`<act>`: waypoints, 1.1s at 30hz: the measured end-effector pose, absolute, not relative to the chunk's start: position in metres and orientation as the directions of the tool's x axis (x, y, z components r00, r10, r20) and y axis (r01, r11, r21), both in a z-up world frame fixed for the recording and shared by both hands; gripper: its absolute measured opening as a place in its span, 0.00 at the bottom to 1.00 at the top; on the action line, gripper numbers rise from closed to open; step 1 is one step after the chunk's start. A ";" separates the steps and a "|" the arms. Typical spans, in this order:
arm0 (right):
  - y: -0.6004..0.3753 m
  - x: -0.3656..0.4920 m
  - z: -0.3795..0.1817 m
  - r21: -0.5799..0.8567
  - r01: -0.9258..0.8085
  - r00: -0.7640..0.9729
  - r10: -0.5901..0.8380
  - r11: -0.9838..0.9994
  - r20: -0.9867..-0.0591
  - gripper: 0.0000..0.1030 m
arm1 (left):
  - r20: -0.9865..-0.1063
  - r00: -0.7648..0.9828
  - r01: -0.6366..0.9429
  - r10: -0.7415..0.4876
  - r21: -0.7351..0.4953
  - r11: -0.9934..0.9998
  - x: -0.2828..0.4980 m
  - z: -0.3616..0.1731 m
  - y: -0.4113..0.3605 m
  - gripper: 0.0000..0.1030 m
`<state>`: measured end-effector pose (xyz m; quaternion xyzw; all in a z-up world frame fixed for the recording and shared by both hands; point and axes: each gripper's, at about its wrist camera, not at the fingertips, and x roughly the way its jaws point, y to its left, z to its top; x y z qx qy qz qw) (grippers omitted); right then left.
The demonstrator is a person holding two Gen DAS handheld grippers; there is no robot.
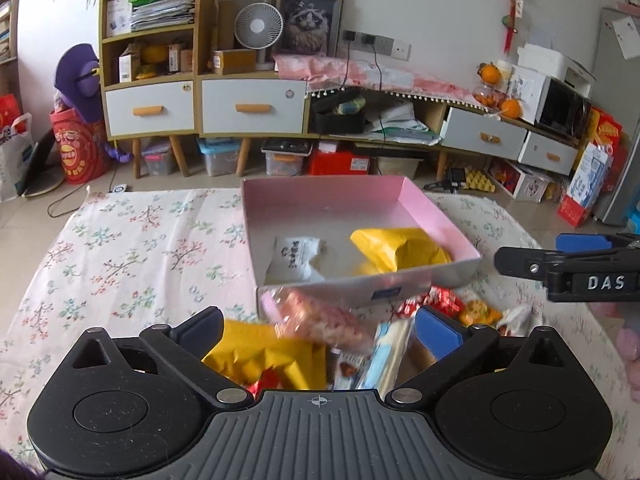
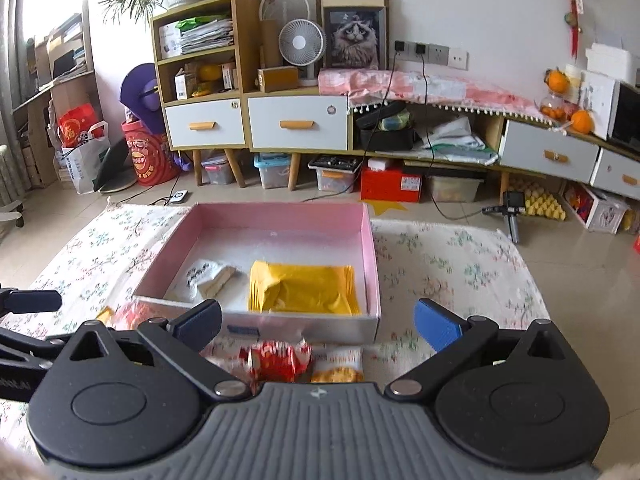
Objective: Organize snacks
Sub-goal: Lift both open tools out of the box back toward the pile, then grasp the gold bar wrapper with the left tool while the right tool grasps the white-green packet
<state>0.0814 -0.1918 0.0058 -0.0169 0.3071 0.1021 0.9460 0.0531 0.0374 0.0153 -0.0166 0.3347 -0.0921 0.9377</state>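
loose snacks [image 1: 320, 340] lie under the wide left gripper [image 1: 320, 326].

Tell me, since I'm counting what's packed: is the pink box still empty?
No, the pink box already holds a yellow packet and a white packet.

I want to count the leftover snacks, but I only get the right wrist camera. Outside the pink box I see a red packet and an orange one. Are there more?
Observer: Yes. The left wrist view shows a yellow packet lying on the cloth in front of the box.
Operator: Anything else next to it?
Observer: A pink packet lies close to the box's front wall.
Operator: Is the left gripper holding one?
Observer: No. The left gripper is open over that pile, with nothing gripped.
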 end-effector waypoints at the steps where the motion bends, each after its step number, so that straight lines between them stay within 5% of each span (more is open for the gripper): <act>1: -0.193 0.079 0.005 0.036 -0.201 0.790 0.183 0.979 -0.585 1.00 | -0.627 0.759 0.164 -0.173 -0.073 0.984 0.051 0.013 0.038 0.99; 19: -0.224 0.056 -0.027 -0.126 -0.245 0.771 0.114 0.961 -0.627 1.00 | -0.671 0.726 0.154 -0.148 -0.052 0.987 0.023 -0.012 0.077 0.99; 33: -0.242 0.049 -0.051 -0.112 -0.285 0.731 0.140 0.952 -0.668 1.00 | -0.715 0.661 0.316 -0.227 -0.009 0.949 0.000 -0.038 0.038 0.99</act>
